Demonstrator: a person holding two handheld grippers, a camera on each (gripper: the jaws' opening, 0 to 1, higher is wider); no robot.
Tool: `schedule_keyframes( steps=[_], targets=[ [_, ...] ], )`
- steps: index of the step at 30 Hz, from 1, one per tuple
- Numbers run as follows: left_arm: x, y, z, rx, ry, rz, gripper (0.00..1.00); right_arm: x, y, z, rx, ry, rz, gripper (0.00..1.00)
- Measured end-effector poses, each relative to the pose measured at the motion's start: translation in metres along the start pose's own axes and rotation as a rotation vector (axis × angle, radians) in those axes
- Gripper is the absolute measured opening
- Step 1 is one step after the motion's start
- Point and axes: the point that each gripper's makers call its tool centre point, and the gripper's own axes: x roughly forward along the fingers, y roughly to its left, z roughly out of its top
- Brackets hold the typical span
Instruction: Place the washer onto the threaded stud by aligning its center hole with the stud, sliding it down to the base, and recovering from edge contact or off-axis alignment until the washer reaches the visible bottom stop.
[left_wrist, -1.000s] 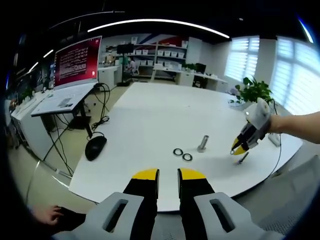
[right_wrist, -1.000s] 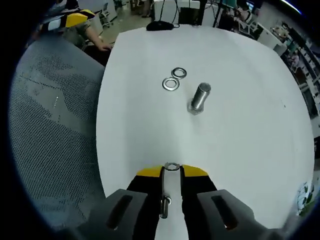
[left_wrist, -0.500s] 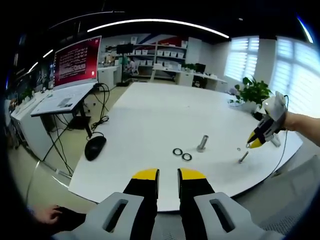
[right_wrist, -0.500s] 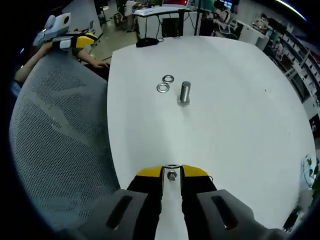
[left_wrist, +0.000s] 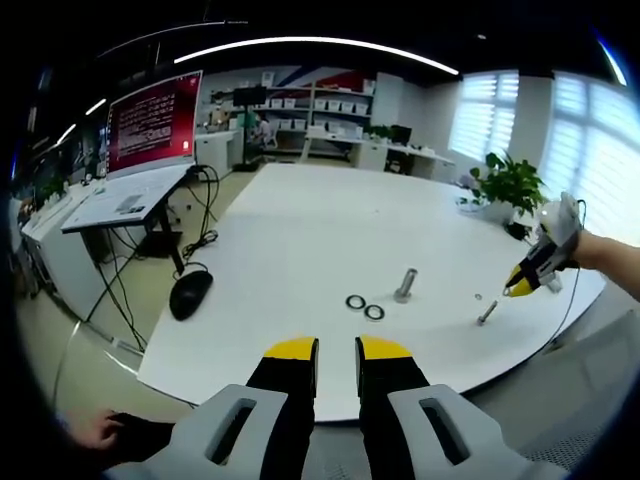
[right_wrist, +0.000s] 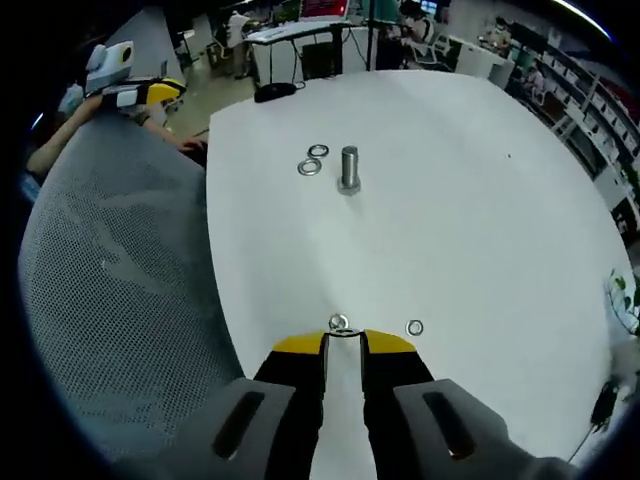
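The upright threaded steel stud (right_wrist: 349, 168) stands well ahead of the right tongs (right_wrist: 343, 343), which seemingly pinch a small steel washer (right_wrist: 339, 324); left tongs (left_wrist: 336, 348) hang released.

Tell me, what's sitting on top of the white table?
On the white table sit an upright stud, two washers beside it, plus a small nut and a bolt near the right gripper.

Right gripper (right_wrist: 342, 341) jaws partly hide a bolt (right_wrist: 338, 323).

The right gripper (right_wrist: 342, 341) sits at bottom centre, jaws nearly closed. A small washer (right_wrist: 415, 327) lies just right; bolt (right_wrist: 349, 168) stands above.
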Motion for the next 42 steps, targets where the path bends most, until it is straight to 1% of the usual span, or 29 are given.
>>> schedule_keyframes(
  steps=[4, 5, 6, 8, 9, 11, 14, 16, 17, 18, 19, 20, 22, 23, 24, 26, 28, 30, 31, 32, 34, 35, 37, 38, 40, 42],
  targets=[
    [0.000, 0.000, 0.000, 0.003, 0.003, 0.000, 0.12, 0.018, -0.010, -0.019, 0.043, 0.021, -0.013, 0.15],
    [0.000, 0.000, -0.001, 0.003, 0.004, 0.000, 0.12, 0.023, -0.011, -0.021, 0.036, 0.012, -0.016, 0.15],
    [0.000, 0.000, -0.001, 0.002, 0.004, 0.000, 0.12, 0.031, -0.013, -0.023, 0.047, -0.013, -0.029, 0.15],
    [0.000, 0.000, -0.001, 0.002, 0.005, 0.000, 0.12, 0.041, -0.015, -0.029, 0.080, -0.024, -0.034, 0.15],
    [0.000, 0.000, -0.001, 0.003, 0.007, 0.000, 0.12, 0.048, -0.019, -0.034, 0.090, -0.037, -0.054, 0.15],
    [0.000, 0.000, -0.002, 0.003, 0.009, 0.000, 0.12, 0.055, -0.023, -0.042, 0.112, -0.038, -0.067, 0.15],
    [0.000, 0.000, -0.002, 0.003, 0.012, 0.002, 0.12, 0.058, -0.021, -0.051, 0.104, -0.032, -0.072, 0.15],
    [0.000, 0.000, -0.002, 0.002, 0.009, 0.001, 0.12, 0.060, -0.018, -0.060, 0.104, -0.006, -0.055, 0.15],
    [0.000, 0.000, -0.001, 0.001, 0.009, 0.001, 0.12, 0.056, -0.019, -0.055, 0.077, -0.031, -0.057, 0.15],
    [0.000, 0.000, -0.001, 0.002, 0.009, 0.001, 0.12, 0.056, -0.020, -0.058, 0.076, -0.001, -0.060, 0.15],
    [0.000, 0.000, -0.001, 0.003, 0.009, 0.002, 0.12, 0.055, -0.019, -0.059, 0.033, 0.015, -0.048, 0.15],
    [0.000, 0.000, -0.001, 0.002, 0.008, 0.002, 0.12, 0.056, -0.018, -0.059, 0.025, 0.016, -0.045, 0.16],
    [0.000, 0.000, -0.001, 0.003, 0.008, 0.002, 0.12, 0.056, -0.020, -0.058, 0.003, 0.044, -0.055, 0.17],
    [0.000, 0.000, -0.001, 0.002, 0.008, 0.001, 0.12, 0.056, -0.020, -0.057, -0.003, 0.053, -0.047, 0.16],
    [0.000, 0.000, -0.001, 0.002, 0.008, 0.001, 0.12, 0.058, -0.019, -0.057, 0.010, 0.073, -0.033, 0.16],
    [0.000, 0.000, -0.001, 0.001, 0.008, 0.001, 0.12, 0.058, -0.020, -0.057, 0.024, 0.101, -0.034, 0.15],
    [0.000, 0.000, -0.001, 0.000, 0.006, 0.001, 0.12, 0.057, -0.020, -0.058, 0.000, 0.126, -0.026, 0.15],
    [0.000, 0.000, -0.001, -0.001, 0.004, 0.000, 0.12, 0.055, -0.020, -0.056, 0.006, 0.128, -0.023, 0.14],
    [0.000, 0.000, -0.001, -0.001, 0.004, 0.000, 0.12, 0.051, -0.017, -0.050, 0.002, 0.107, -0.022, 0.14],
    [0.000, 0.000, -0.001, -0.001, 0.004, 0.000, 0.12, 0.045, -0.015, -0.040, 0.008, 0.074, -0.021, 0.14],
    [0.000, 0.000, 0.000, -0.002, 0.002, 0.001, 0.12, 0.035, -0.010, -0.026, 0.013, 0.030, -0.012, 0.14],
    [0.000, 0.000, 0.000, -0.002, 0.001, 0.001, 0.12, 0.028, -0.009, -0.017, -0.001, 0.005, -0.013, 0.14],
    [0.000, 0.000, 0.000, -0.002, -0.001, 0.001, 0.12, 0.018, -0.005, -0.006, -0.011, -0.013, -0.005, 0.14],
    [0.000, 0.000, 0.000, -0.002, -0.002, 0.000, 0.12, 0.017, -0.004, -0.005, -0.012, -0.015, -0.004, 0.14],
    [0.000, 0.000, 0.000, -0.001, -0.001, 0.001, 0.12, 0.009, 0.000, 0.006, -0.017, -0.042, -0.001, 0.14],
    [0.000, 0.001, 0.000, -0.003, -0.003, 0.001, 0.12, 0.005, 0.003, 0.012, -0.009, -0.053, 0.013, 0.14]
  ],
)
